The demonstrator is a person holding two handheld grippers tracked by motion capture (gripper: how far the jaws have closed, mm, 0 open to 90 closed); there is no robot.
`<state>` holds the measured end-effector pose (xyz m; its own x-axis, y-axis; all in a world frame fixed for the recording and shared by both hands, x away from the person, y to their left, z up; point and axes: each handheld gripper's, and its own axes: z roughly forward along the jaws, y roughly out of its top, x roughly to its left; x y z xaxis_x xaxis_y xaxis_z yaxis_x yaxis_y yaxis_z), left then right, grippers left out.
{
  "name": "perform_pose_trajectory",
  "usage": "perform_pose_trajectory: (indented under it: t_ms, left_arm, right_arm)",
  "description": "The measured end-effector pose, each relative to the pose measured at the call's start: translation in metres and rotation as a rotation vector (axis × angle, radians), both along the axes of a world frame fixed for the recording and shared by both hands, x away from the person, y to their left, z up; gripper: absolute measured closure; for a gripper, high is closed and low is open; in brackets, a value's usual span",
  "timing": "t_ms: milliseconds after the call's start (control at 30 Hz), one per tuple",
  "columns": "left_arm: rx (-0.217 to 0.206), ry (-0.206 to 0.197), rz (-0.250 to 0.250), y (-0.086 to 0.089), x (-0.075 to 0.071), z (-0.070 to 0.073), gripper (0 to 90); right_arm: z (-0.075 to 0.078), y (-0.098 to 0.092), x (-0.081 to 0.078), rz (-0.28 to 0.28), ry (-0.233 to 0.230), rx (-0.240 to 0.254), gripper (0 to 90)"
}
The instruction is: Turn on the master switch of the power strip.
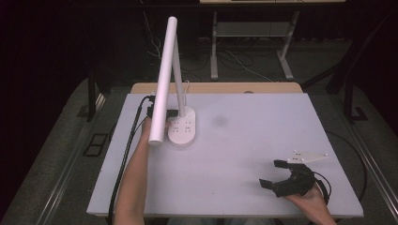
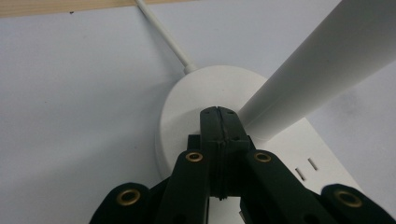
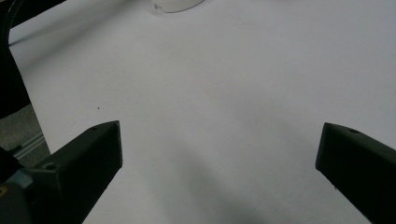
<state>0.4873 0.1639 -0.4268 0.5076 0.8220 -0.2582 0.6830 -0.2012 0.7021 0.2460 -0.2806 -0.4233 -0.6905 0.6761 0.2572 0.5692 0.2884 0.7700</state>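
White table (image 1: 244, 154) carries a white desk lamp (image 1: 182, 126) at its far left, left gripper (image 2: 218, 116) over the lamp's base with jaws pressed together on nothing, right gripper (image 1: 274, 174) near right, jaws wide apart, empty.

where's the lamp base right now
In the high view the lamp base sits left of centre on the white table, with the left tool at it.

The left gripper (image 2: 218, 116) reaches far forward, its jaws pressed together. The right gripper (image 1: 274, 174) sits near the person, jaws spread wide.
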Motion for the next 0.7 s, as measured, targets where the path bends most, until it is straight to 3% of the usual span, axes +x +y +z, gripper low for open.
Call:
perform_pose_trajectory:
  t_ms: [300,467,633,700]
  left_arm:
    - [-0.038,0.001,0.007,0.003,0.0,0.001,90.0]
    - [0.024,-0.032,0.007,0.006,-0.002,0.004,89.9]
    - [-0.005,-0.053,0.015,0.012,-0.005,0.012,89.8]
    - [0.001,-0.057,0.01,0.014,-0.007,0.015,89.8]
  right_arm:
    - [0.0,-0.002,0.0,-0.006,-0.008,-0.001,0.0]
    - [0.0,-0.001,0.0,-0.008,-0.006,0.001,0.0]
    - [0.0,-0.001,0.001,-0.005,-0.007,-0.001,0.0]
    - [0.0,-0.002,0.001,-0.005,-0.008,0.0,0.0]
